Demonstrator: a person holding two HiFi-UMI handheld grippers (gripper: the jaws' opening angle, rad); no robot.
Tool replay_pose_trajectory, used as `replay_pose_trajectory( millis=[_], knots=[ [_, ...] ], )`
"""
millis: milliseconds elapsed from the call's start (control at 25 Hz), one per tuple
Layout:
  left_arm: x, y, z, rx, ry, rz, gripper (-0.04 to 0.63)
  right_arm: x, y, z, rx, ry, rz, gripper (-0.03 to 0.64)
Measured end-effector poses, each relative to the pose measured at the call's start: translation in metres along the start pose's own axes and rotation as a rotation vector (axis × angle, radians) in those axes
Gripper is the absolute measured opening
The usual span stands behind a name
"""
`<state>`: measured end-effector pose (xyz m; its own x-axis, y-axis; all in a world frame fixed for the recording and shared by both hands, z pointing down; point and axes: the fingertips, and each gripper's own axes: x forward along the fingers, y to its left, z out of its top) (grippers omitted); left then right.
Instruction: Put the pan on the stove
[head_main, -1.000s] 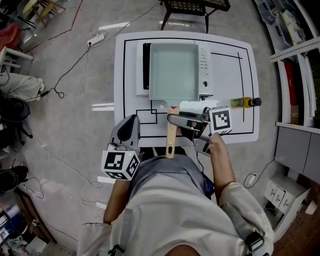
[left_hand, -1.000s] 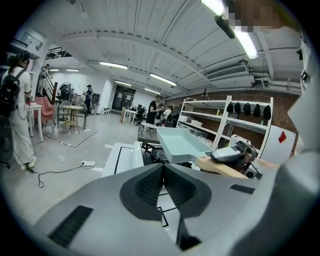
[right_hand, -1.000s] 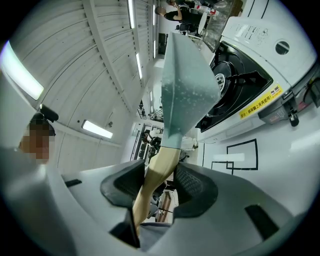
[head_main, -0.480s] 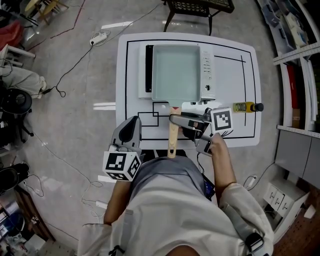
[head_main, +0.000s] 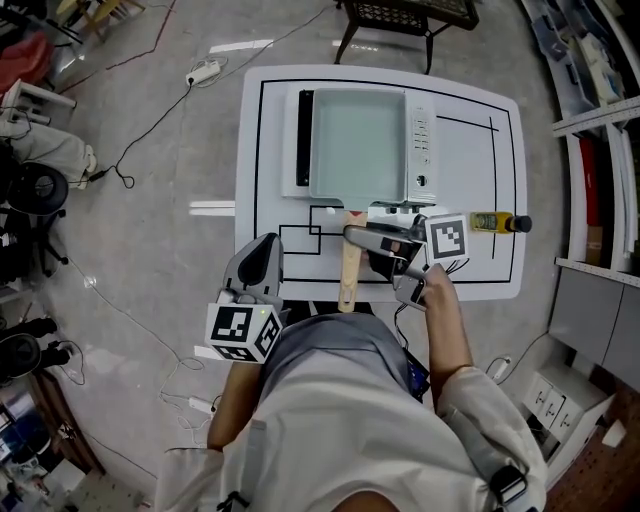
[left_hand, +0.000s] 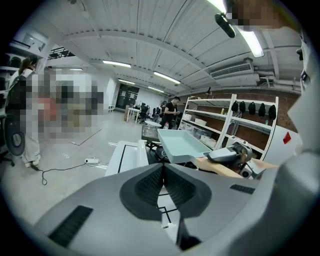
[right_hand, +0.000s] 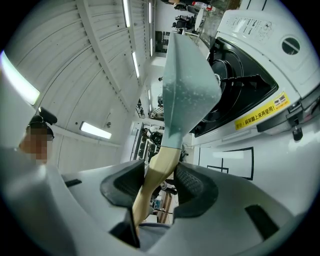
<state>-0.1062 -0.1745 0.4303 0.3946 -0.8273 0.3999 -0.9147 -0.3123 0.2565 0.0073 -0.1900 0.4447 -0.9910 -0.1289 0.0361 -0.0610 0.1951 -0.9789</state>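
A pale green rectangular pan (head_main: 358, 145) is over the white tabletop stove (head_main: 422, 140), and its wooden handle (head_main: 349, 275) reaches back toward me. My right gripper (head_main: 352, 236) comes in from the right and is shut on that handle. In the right gripper view the handle (right_hand: 159, 167) runs slantwise between the pads, and the pan (right_hand: 187, 85) stands a little above the black burner of the stove (right_hand: 250, 75). My left gripper (head_main: 262, 262) hangs at the table's near left edge, shut with nothing in it. Its pads meet in the left gripper view (left_hand: 163, 185).
The stove stands on a white table (head_main: 480, 270) marked with black lines. A yellow bottle (head_main: 495, 222) lies near the table's right edge. A dark chair (head_main: 405, 12) stands behind the table. Cables and a power strip (head_main: 203, 72) lie on the floor at the left.
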Motion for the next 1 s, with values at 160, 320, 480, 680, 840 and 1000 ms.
replay_pose_trajectory(
  millis=[160,320,480,680,840,1000],
  knots=[
    [0.002,0.002,-0.002,-0.002,0.005,0.003,0.009,0.002,-0.004,0.003,0.004,0.005,0.001,0.184],
    [0.003,0.002,-0.002,-0.001,0.011,0.006,0.009,0.001,-0.009,0.006,0.015,0.009,-0.005,0.185],
    [0.006,0.003,-0.002,-0.003,0.017,0.009,0.009,0.000,-0.015,0.009,0.023,0.012,-0.008,0.186],
    [0.008,0.006,-0.004,-0.009,0.025,0.015,0.009,0.001,-0.021,0.013,0.032,0.018,-0.012,0.186],
    [0.011,0.009,-0.004,-0.015,0.029,0.022,0.009,0.002,-0.024,0.017,0.029,0.028,-0.011,0.186],
    [0.012,0.009,-0.005,-0.016,0.031,0.028,0.009,0.003,-0.028,0.019,0.032,0.040,-0.010,0.186]
  ],
)
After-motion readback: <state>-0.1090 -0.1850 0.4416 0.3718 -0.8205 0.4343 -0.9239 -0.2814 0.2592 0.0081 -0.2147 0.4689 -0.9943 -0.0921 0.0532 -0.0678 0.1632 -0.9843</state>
